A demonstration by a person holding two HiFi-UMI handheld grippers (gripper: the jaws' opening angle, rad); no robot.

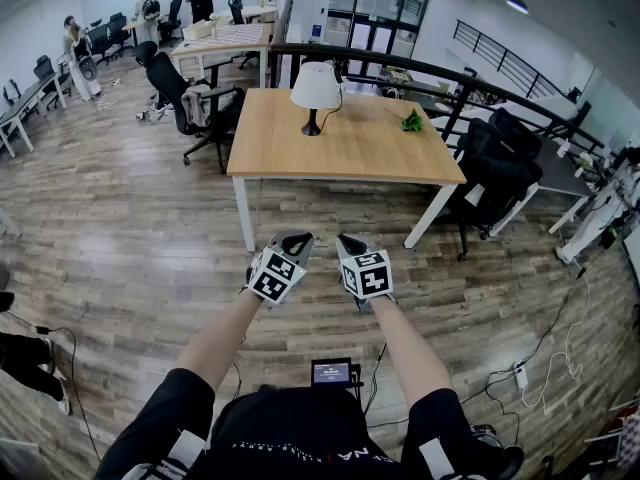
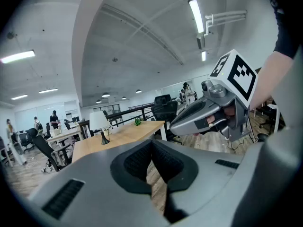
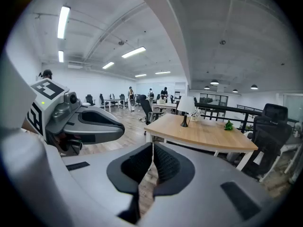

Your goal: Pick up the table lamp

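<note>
The table lamp (image 1: 316,94), with a white shade and a black base, stands on the far middle of a wooden table (image 1: 350,153). It also shows small in the left gripper view as the lamp (image 2: 100,125) and in the right gripper view as the lamp (image 3: 186,109). My left gripper (image 1: 296,239) and right gripper (image 1: 351,241) hang side by side over the floor, well short of the table. Both are shut with nothing between the jaws. The right gripper (image 2: 177,123) crosses the left gripper view, and the left gripper (image 3: 120,125) crosses the right gripper view.
A small green plant (image 1: 412,121) sits on the table's right side. Black office chairs (image 1: 190,103) stand left of the table, another chair (image 1: 495,173) at its right. A dark railing (image 1: 400,63) runs behind it. People stand at desks far back left.
</note>
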